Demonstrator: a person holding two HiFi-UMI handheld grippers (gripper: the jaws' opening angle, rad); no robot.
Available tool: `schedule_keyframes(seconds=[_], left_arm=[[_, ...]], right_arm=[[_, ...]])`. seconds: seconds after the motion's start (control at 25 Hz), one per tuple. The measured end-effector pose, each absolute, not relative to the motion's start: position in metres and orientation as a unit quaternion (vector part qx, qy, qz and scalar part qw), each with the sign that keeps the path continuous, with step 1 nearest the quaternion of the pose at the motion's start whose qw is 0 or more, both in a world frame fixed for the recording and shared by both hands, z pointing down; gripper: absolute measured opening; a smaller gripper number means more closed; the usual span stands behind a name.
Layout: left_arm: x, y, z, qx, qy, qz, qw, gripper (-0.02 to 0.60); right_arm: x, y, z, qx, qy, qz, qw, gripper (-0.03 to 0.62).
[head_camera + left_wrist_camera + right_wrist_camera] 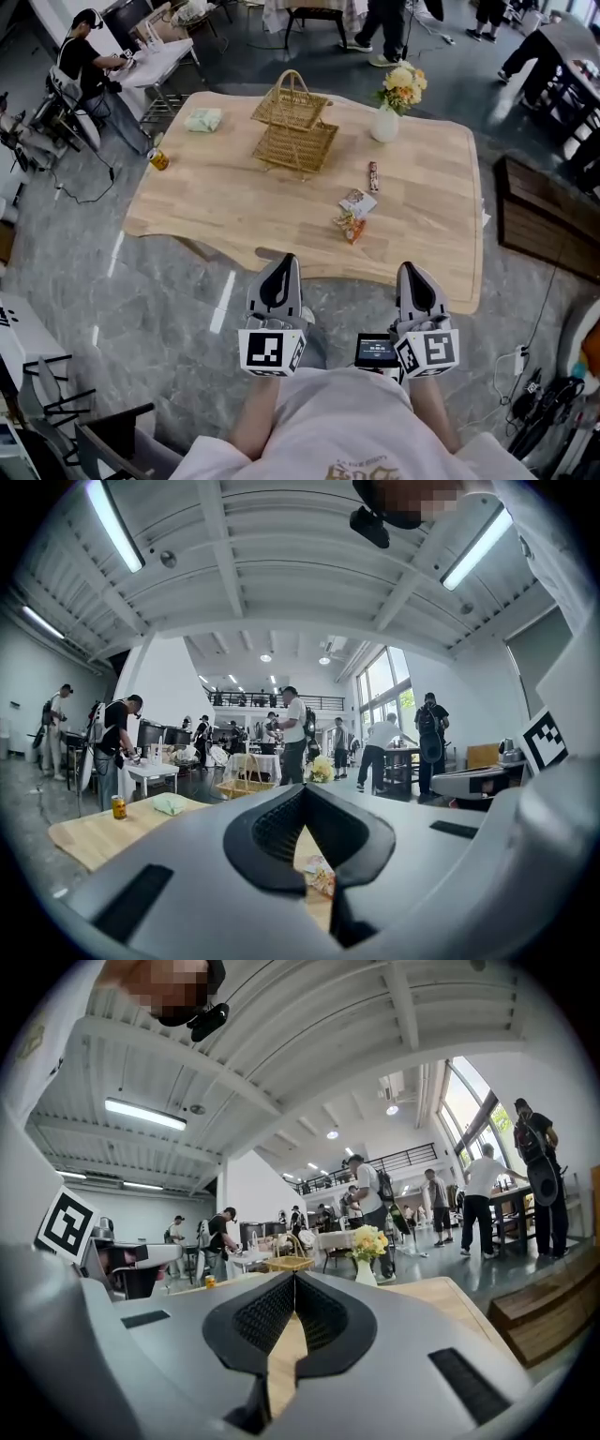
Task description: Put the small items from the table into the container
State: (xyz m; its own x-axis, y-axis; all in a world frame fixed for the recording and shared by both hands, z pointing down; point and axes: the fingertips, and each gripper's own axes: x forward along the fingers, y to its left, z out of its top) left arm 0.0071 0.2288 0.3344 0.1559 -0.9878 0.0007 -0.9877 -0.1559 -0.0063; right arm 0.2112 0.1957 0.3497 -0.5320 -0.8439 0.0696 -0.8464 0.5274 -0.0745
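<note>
On the wooden table [220,202], nothing looks packed yet: one green packet [203,119], one can [157,158], one snack bar [373,175] and two snack packets [354,215] lie loose, apart from the one wicker basket [292,127], whose tiers seem empty. Short of the near edge, left gripper [285,260] and right gripper [409,269] hover, jaws pressed together on nothing.

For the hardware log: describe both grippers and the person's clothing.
Both the left gripper and right gripper have pale grey shells, black ribbed pads and a cube with black-and-white square markers. A black screen sits by the right cube. The person wears a white shirt.
</note>
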Motion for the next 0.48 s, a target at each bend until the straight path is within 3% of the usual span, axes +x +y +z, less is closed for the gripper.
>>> schedule_keyframes(seconds=[0.48], left_arm=[[-0.101, 0.127, 0.332, -0.776, 0.630, -0.008, 0.014, -0.006]], right_arm=[[0.099, 0.111, 0.340, 0.484, -0.875, 0.035, 0.008, 0.018]])
